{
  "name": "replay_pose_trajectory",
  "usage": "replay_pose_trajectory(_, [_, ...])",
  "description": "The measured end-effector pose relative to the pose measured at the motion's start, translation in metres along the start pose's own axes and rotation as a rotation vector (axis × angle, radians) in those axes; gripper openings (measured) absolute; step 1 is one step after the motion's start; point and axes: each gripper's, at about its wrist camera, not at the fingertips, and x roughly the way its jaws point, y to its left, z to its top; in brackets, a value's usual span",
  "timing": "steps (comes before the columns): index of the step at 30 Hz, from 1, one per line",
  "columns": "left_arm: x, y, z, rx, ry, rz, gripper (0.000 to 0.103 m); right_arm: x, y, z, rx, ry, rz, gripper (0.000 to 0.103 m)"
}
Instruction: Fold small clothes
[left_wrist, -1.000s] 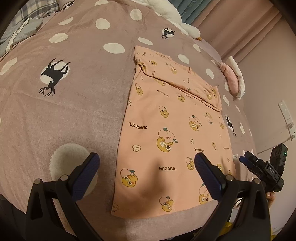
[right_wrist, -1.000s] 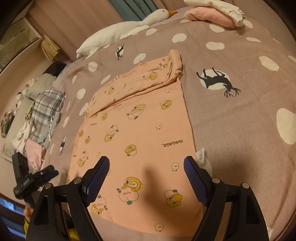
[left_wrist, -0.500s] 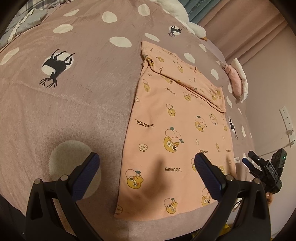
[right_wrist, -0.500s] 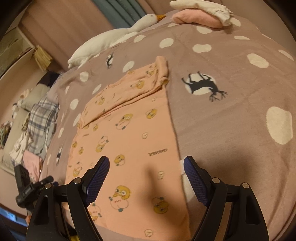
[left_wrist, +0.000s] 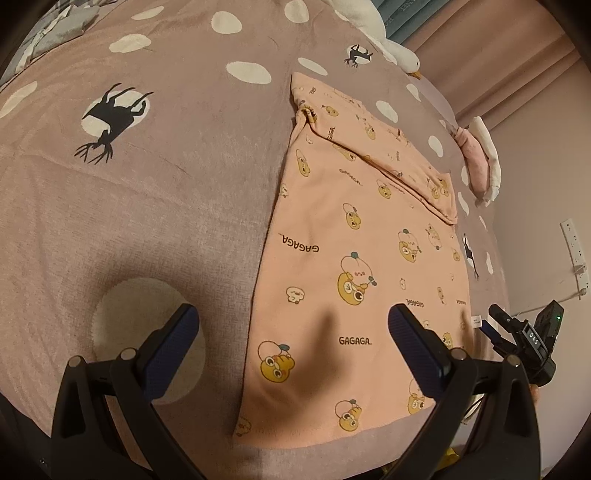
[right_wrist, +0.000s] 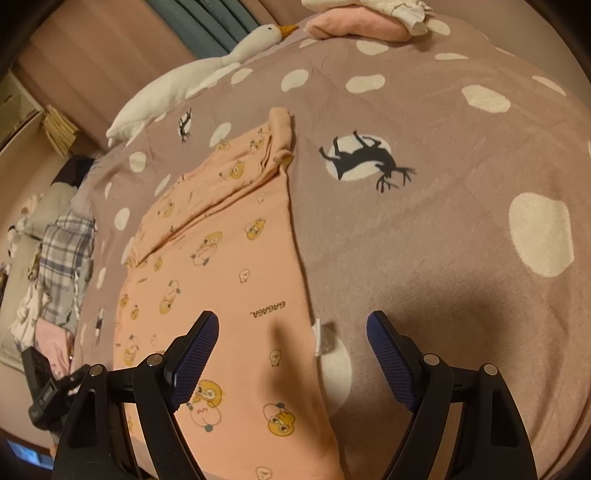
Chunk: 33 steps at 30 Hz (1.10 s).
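Note:
A peach garment (left_wrist: 354, 236) printed with yellow cartoon bears and "GAGAGA" lies flat on the bed, its far end folded over in a band (left_wrist: 373, 136). It also shows in the right wrist view (right_wrist: 221, 266). My left gripper (left_wrist: 291, 332) is open and empty, hovering over the garment's near left edge. My right gripper (right_wrist: 291, 336) is open and empty over the garment's near right edge, where a small white tag (right_wrist: 317, 336) sticks out. The right gripper also shows in the left wrist view (left_wrist: 524, 339).
The bed has a mauve spotted cover (left_wrist: 147, 192) with deer prints (right_wrist: 365, 157). A white goose plush (right_wrist: 184, 85) lies at the far edge. Folded pink and white clothes (right_wrist: 362, 22) sit at the far right. Plaid clothes (right_wrist: 62, 251) lie at the left.
Both grippers have moved outward: the left to the garment's left edge, the right to its right edge. Both stay open. The garment has not moved.

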Motion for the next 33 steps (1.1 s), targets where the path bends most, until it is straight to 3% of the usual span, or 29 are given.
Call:
replay_pose_trajectory(19, [0.016,-0.002,0.003,0.007,0.042,-0.034,0.102,0.024,0.011,0.0,-0.066,0.084,-0.012,0.082])
replay_pose_trajectory(33, [0.018,-0.012,-0.004,0.026,0.066,-0.109,0.102,0.03,0.027,-0.01,-0.169,0.154,0.053,0.082])
